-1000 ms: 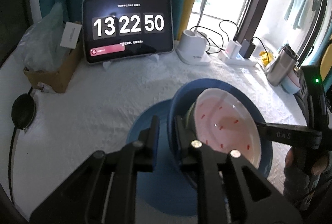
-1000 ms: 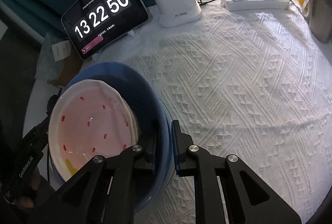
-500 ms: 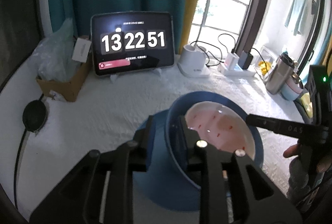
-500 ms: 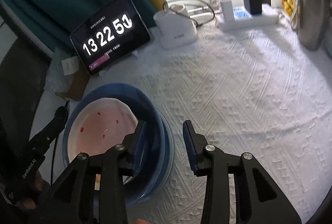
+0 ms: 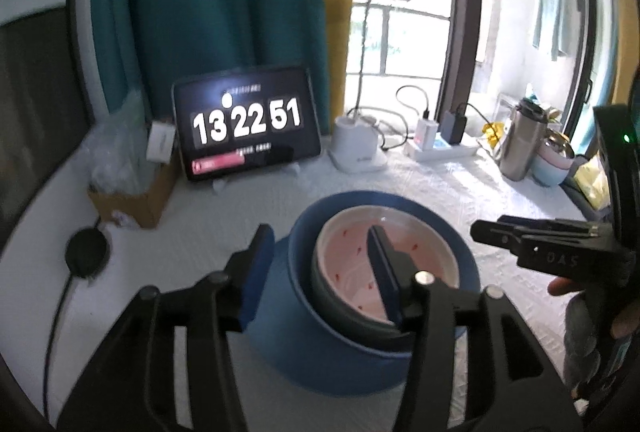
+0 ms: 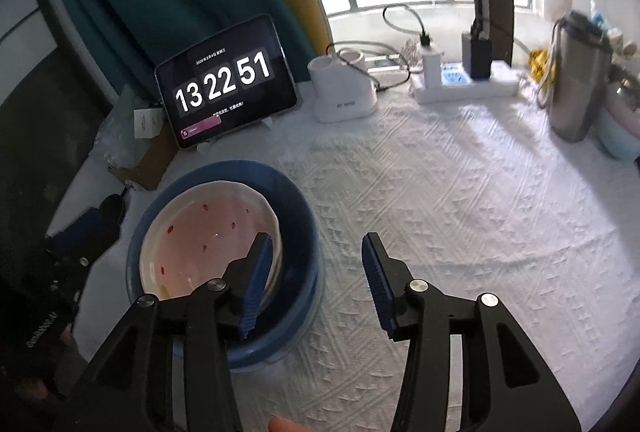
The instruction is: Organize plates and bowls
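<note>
Your left gripper (image 5: 320,264) and right gripper (image 6: 316,272) have just been opening; both jaws now stand apart, clamping nothing. The blue bowl (image 6: 296,216), with the pink dish (image 6: 208,232) nested inside, rests on the tablecloth (image 6: 460,212), its rim between each pair of jaws, untouched.

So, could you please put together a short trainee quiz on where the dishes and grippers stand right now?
1. True or false: the pink dish sits inside the blue bowl.
2. Is the left gripper clamped on the blue bowl's rim?
3. What stands between the tablet clock and the power strip?

Key: 1 true. 2 no, it has just been opening, its pads clear of the rim. 3 the white lamp base.
</note>
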Motion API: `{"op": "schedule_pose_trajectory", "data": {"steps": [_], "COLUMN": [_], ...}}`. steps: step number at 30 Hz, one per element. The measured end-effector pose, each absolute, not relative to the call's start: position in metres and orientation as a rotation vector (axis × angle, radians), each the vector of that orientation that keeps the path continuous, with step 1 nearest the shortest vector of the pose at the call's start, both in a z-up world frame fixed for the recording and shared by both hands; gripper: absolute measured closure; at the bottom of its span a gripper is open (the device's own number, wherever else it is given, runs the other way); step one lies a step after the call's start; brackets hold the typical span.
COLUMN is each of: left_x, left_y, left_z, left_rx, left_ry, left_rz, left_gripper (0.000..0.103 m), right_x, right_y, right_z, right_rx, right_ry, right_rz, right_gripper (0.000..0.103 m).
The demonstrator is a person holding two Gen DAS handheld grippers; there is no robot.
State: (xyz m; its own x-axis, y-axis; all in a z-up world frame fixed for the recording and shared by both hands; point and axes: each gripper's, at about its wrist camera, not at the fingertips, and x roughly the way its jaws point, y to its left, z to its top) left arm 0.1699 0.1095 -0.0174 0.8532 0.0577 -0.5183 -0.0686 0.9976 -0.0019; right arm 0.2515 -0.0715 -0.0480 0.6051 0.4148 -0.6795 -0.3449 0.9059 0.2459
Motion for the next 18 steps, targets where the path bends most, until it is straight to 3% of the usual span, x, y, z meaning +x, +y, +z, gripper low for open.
{"op": "schedule_pose_trajectory", "data": {"steps": [4,9,14,18], "left_x": [0.159,0.146,0.132,0.122], "left_y": [0.098,0.091,0.089,0.086], "left_z": [-0.014,-0.009,-0.007,-0.007], "left_rx": [0.013,0.016,-0.018,-0.04], "left_ry": [0.518,0.488,0.461,0.443], "left_rz": [0.056,0.052,0.056,0.051], "left_gripper": [0.038,0.033,0.018,0.011], "right_x": [0.241,0.229,0.217,0.207], "right_y": [-0.078,-0.085,-0.09,-0.095], "right_z": [-0.046,-0.043,-0.041,-0.041], "right_rx": [0.079,0.077,0.07,0.06], "right_ry": [0.781,0.757,0.735,0.719], "right_rz": [0.429,0.416,0.402,0.39], "right_gripper": [0.052,0.049,0.049,0.048]}}
